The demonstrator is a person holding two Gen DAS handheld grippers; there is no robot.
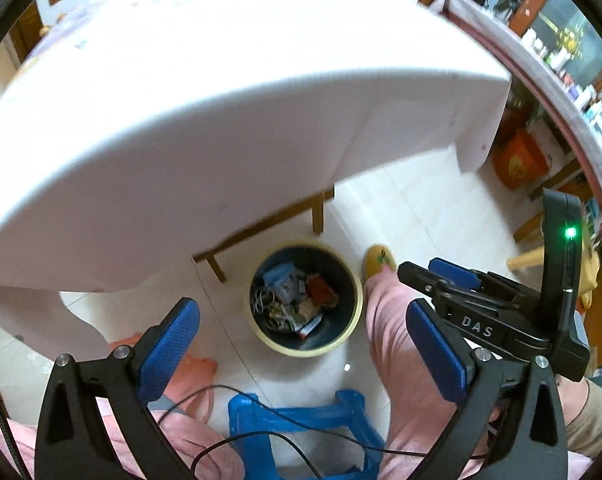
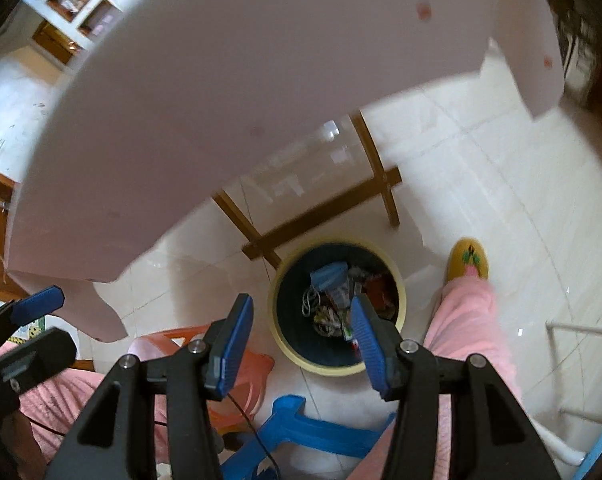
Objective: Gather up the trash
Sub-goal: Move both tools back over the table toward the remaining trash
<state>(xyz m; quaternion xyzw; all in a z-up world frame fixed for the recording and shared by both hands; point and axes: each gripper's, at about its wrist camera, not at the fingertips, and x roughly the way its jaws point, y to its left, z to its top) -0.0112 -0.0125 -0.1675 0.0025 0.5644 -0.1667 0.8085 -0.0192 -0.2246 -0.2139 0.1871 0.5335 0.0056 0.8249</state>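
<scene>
A round bin (image 1: 261, 334) with a cream rim and dark inside stands on the tiled floor, holding mixed trash (image 1: 291, 300) of wrappers, cords and a blue packet. It also shows in the right wrist view (image 2: 285, 344). My left gripper (image 1: 301, 352) is open and empty, held above the bin. My right gripper (image 2: 301, 340) is open and empty, also above the bin with trash (image 2: 333, 292) seen between its blue pads. The right gripper also shows in the left wrist view (image 1: 441, 284), at the right.
A table with a white cloth (image 1: 221, 120) overhangs the floor just beyond the bin, on wooden legs (image 2: 321, 216). A blue plastic stool (image 1: 301, 420) and an orange stool (image 2: 241, 364) stand close below. The person's pink-trousered legs and a yellow slipper (image 2: 469, 260) flank the bin.
</scene>
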